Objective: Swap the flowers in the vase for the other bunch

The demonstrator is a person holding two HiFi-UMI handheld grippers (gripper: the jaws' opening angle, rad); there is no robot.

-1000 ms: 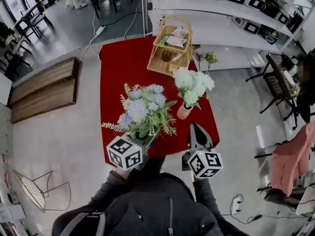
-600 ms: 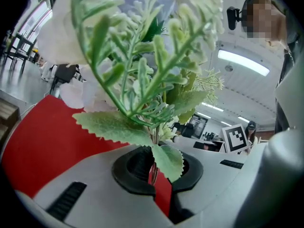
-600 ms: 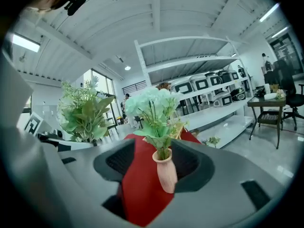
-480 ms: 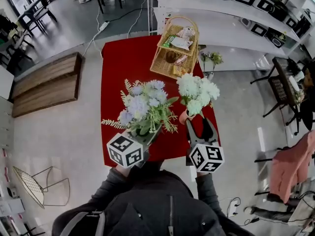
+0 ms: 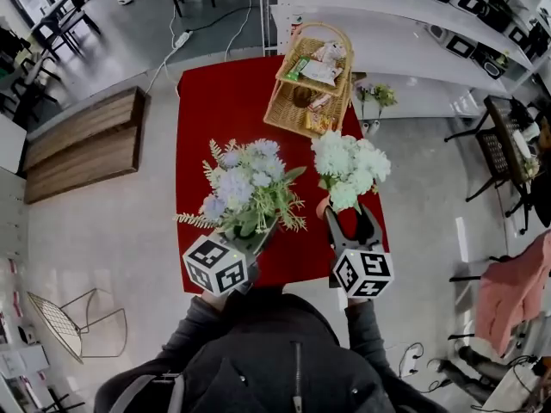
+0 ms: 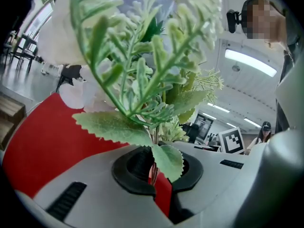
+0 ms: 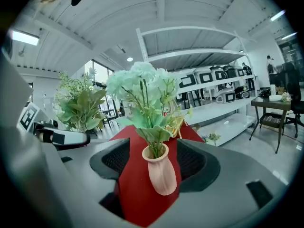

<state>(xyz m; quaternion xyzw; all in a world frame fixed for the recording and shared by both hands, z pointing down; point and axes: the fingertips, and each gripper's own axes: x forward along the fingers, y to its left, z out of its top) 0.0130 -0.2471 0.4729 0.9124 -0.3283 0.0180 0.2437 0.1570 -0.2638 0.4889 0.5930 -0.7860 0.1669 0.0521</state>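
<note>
Pinching the stems of the blue bunch (image 5: 245,183) in the left gripper (image 6: 153,172), nearest. Beyond, opening the jaws of the right gripper (image 5: 351,222) either side of the pink vase (image 7: 161,172) on the red table (image 5: 215,101), pads not pressing. Probably preparing to steady it, calling for gentle closing below the white bunch (image 7: 142,87).

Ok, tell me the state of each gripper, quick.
Left gripper: shut on the stems of the lilac bunch.
Right gripper: jaws opening, holding nothing; the pink vase stands in line with the gap, untouched.
</note>
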